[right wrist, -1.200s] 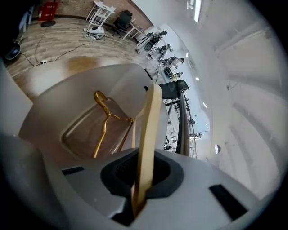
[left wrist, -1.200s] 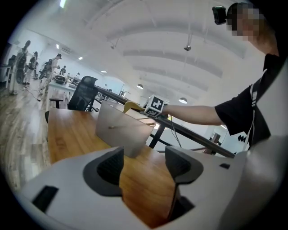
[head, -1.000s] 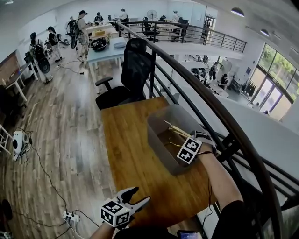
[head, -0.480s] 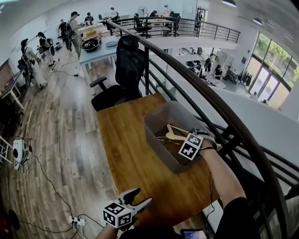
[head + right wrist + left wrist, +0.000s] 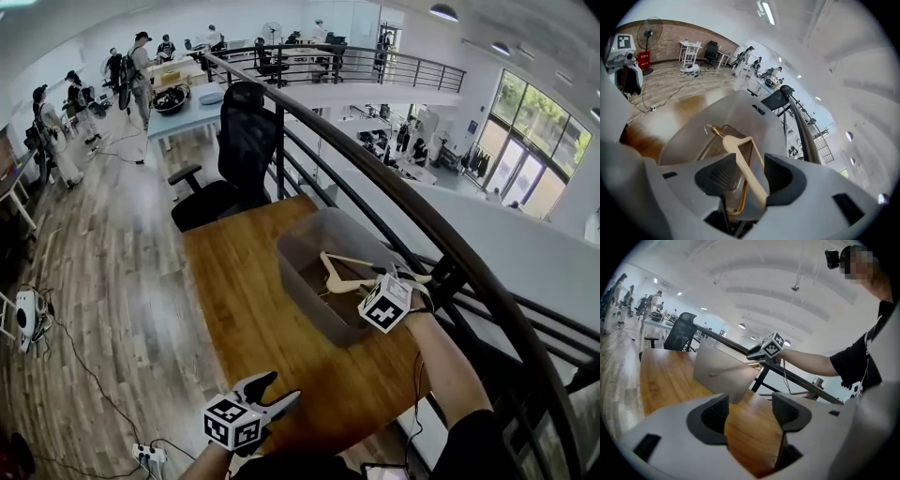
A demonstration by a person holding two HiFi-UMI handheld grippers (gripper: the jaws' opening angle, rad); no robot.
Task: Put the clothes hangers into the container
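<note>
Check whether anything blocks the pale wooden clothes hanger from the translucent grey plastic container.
Nothing visible. The pale wooden clothes hanger sits over the open translucent grey plastic container, between the opening jaws of the right gripper.

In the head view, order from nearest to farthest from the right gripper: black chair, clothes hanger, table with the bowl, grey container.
1. clothes hanger, between the right gripper's opening fingers.
2. grey container, just below it.
3. black chair, farther back left.
4. table with the bowl, far back left.
</note>
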